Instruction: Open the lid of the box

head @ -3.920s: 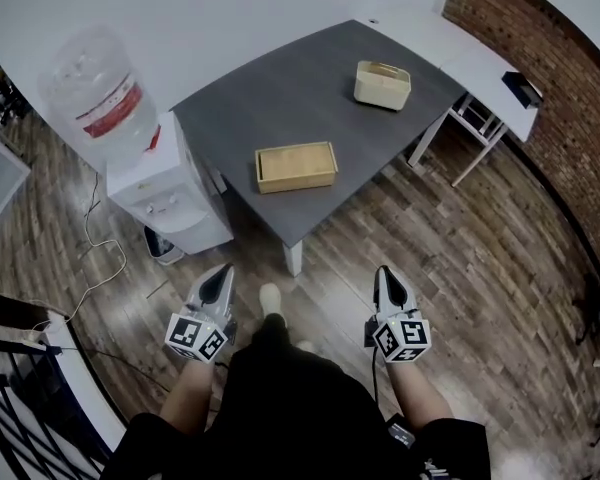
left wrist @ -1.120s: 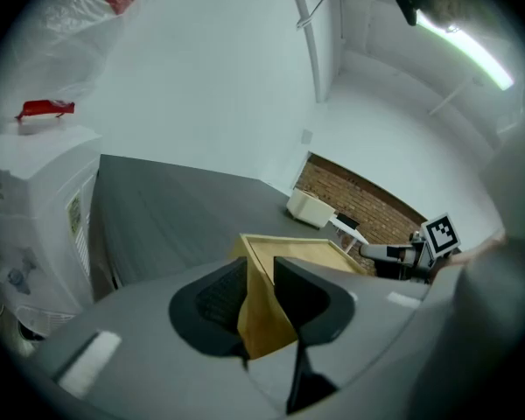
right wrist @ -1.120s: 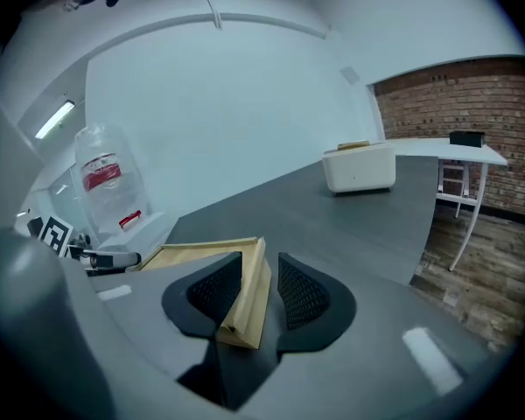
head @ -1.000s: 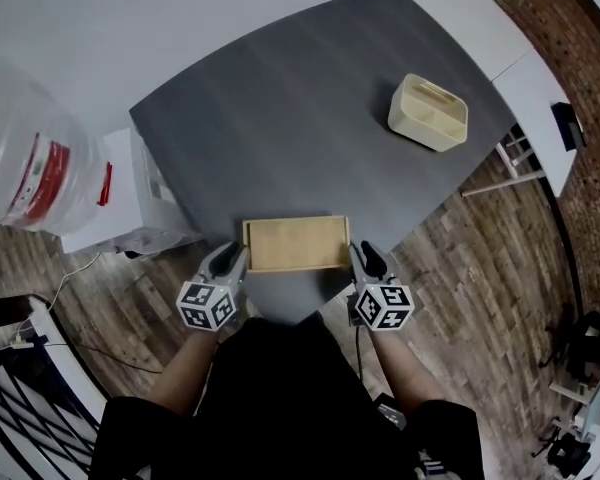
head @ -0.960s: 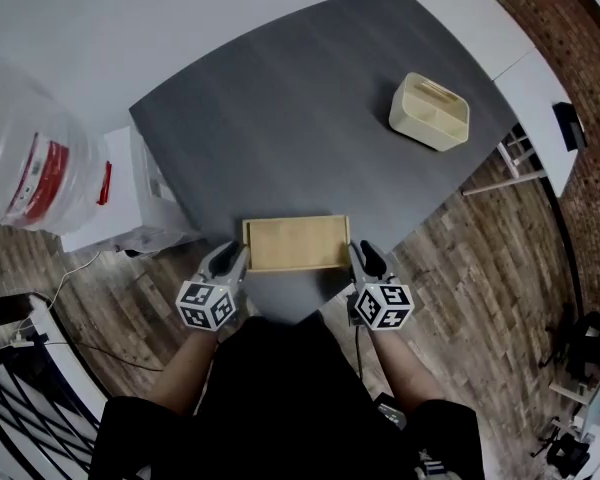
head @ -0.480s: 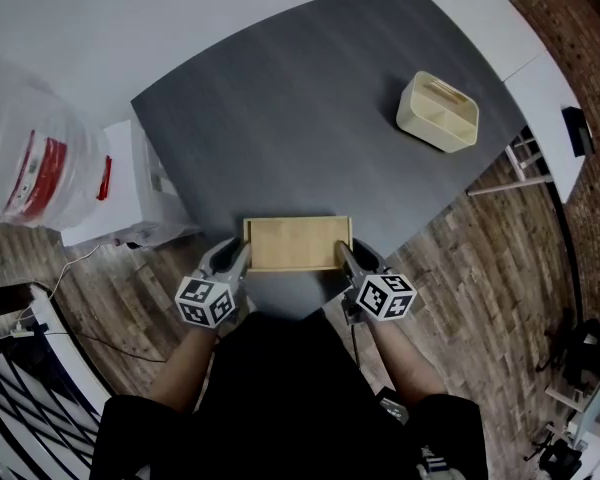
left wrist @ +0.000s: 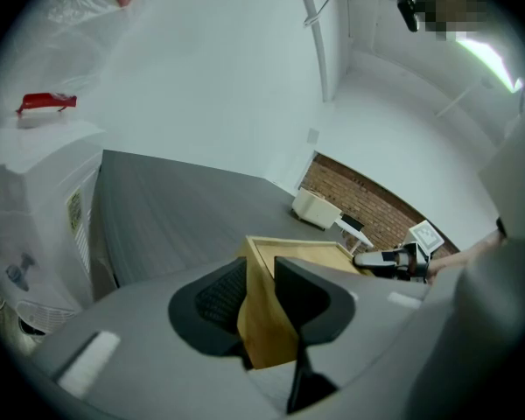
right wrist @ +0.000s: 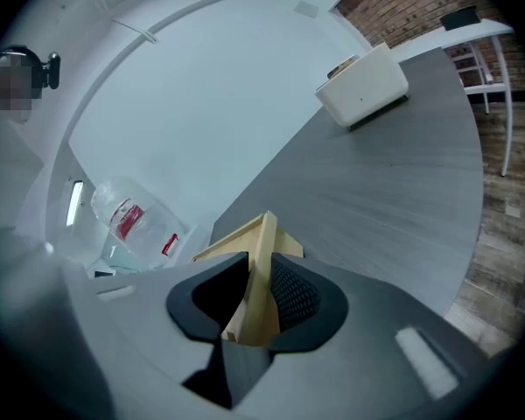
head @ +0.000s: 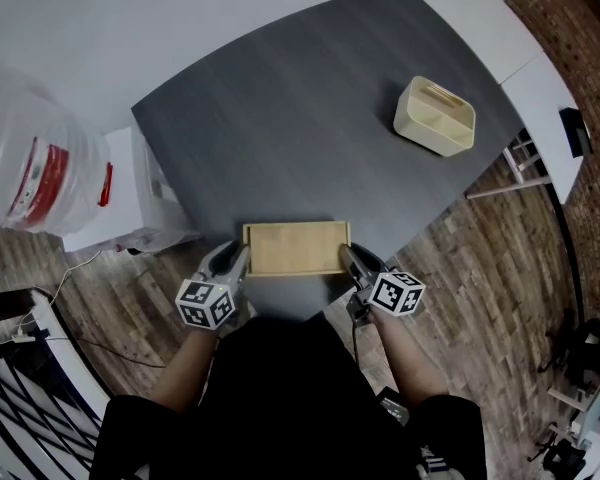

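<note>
Far L, a clear plastic water bottle w/ a red label (head: 30, 158) sits on a white dispenser (head: 130, 213), which stands just beside the dark grey counter (head: 300, 98).

At the counter's near corner, I hold my left gripper (head: 230, 259) at the L end of the light wooden rectangular box (head: 296, 246). Its marker cube faces up toward me. In the left gripper view, the left gripper (left wrist: 261, 268) has its jaws on either side of the box (left wrist: 264, 322) at a corner, with both pads pressed on the wood.

The box lies flat on the counter, long side across, close to the edge nearest me. Its lid is down and flush, as far as the head view shows.

At the R end, my right gripper (head: 352, 260) sits rolled, its marker cube tilted outward. Its jaws have just been closing. In the right gripper view, the right gripper (right wrist: 261, 265) clamps a thin upright wooden edge of the box (right wrist: 261, 234) between its pads.

Farther R, well apart from the box, a cream plastic caddy w/ a centre handle (head: 434, 116) rests near the counter's far R edge. Beyond that are a white desk (head: 540, 73) and a red brick wall (head: 580, 8), with wood-plank floor (head: 480, 268) below.
</note>
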Demonstrator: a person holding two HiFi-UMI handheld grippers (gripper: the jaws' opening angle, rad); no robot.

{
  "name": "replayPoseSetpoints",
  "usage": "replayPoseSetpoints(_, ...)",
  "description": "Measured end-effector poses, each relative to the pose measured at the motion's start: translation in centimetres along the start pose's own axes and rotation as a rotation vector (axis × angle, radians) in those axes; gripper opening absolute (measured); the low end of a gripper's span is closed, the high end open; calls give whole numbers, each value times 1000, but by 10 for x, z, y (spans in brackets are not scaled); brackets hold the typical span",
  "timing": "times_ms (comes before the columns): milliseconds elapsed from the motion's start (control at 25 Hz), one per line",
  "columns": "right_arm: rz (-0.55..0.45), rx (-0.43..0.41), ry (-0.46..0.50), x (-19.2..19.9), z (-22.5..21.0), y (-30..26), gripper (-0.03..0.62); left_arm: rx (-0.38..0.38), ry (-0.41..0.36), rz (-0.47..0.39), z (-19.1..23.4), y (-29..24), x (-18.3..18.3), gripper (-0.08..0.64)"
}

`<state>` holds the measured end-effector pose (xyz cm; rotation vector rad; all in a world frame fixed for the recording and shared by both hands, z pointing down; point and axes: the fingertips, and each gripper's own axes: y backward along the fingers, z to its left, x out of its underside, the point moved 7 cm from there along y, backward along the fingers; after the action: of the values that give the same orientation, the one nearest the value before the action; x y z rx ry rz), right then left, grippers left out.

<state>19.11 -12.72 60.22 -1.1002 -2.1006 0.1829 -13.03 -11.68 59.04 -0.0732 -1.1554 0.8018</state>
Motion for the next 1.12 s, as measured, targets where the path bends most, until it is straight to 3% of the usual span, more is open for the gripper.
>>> replayPoseSetpoints(360, 37, -4, 12, -3, 0, 0, 83, -35, -60, 33, -3, -1, -3, 101)
replayPoseSetpoints(600, 87, 81, 179, -7, 9, -1, 86, -43, -58, 32, -3, -1, -3, 101)
replayPoseSetpoints(1120, 57, 147, 122, -14, -2, 11, 71, -48, -51, 31, -2, -2, -3, 100)
